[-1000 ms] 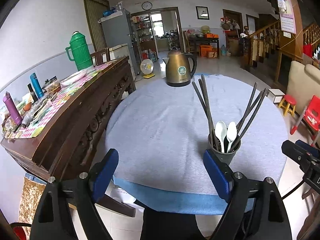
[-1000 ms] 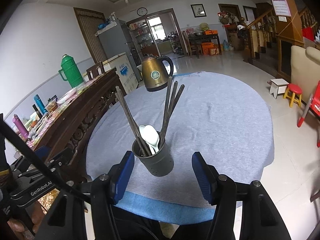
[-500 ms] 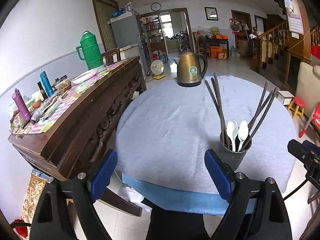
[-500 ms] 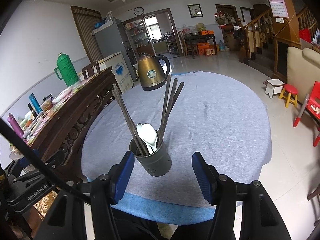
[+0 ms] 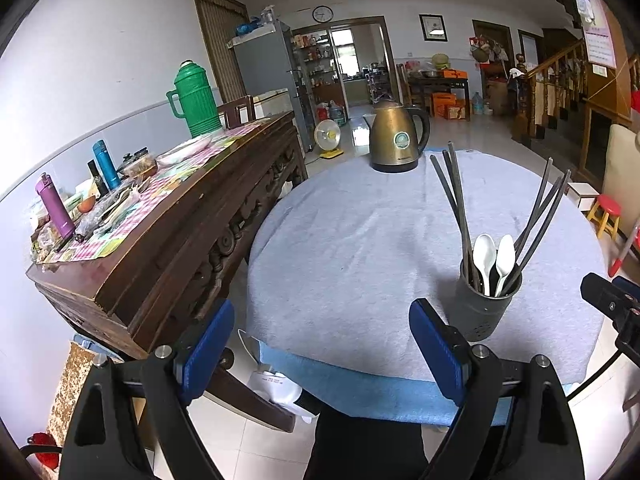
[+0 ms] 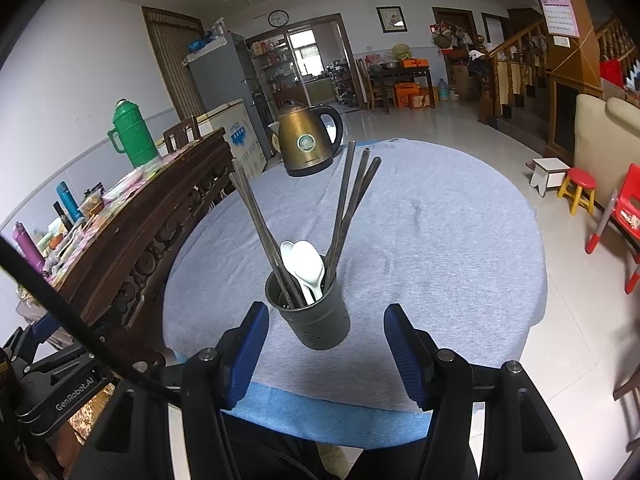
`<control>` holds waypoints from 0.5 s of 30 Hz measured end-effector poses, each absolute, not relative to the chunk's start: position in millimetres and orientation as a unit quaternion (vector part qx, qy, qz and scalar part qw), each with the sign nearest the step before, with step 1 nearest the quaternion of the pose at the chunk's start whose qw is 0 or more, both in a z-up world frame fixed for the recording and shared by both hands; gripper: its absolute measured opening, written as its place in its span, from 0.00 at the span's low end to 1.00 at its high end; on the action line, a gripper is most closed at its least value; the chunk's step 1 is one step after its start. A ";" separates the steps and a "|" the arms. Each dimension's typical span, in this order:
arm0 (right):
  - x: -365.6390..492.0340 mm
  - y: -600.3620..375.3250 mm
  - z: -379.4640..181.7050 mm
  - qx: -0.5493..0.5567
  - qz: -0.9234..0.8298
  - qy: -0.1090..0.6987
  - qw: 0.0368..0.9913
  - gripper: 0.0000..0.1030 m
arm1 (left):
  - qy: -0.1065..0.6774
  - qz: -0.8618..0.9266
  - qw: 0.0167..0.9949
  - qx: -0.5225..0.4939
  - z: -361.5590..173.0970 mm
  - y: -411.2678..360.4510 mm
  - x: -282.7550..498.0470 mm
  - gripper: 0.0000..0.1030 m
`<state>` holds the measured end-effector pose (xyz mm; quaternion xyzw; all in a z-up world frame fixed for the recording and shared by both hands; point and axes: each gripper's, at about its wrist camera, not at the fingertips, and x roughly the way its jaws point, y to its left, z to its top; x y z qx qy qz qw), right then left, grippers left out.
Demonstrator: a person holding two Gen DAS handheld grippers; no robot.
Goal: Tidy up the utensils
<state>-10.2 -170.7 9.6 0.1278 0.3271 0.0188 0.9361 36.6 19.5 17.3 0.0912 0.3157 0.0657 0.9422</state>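
2 glossy white spoons [image 6: 306,268], dark slim chopsticks [image 6: 347,208] in perforated cyl holder [image 6: 316,316]

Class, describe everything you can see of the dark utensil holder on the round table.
The utensil holder is a dark grey cylindrical cup, matte, with small holes near its base. It stands upright near the front edge of the grey tablecloth. Inside lean dark chopsticks, splayed left and right, and two white spoons, bowls up. No jaws touch it.

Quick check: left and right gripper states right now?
Left gripper: open, holding nothing.
Right gripper: open, empty, utensil holder just ahead, untouched.
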 end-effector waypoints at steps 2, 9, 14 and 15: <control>-9.5 -167.8 9.1 0.125 0.021 0.328 0.936 0.62 | 0.316 0.066 0.942 0.092 16.0 20.7 35.8 0.87; -6.9 -157.2 8.0 0.114 0.025 0.331 0.936 0.62 | 0.320 0.068 0.942 0.082 14.8 28.0 36.9 0.87; -7.0 -157.7 9.0 0.112 0.021 0.329 0.937 0.62 | 0.318 0.072 0.942 0.078 15.2 30.7 36.4 0.87; -7.8 -157.5 9.3 0.111 0.021 0.328 0.938 0.62 | 0.317 0.072 0.942 0.079 15.2 31.2 36.4 0.87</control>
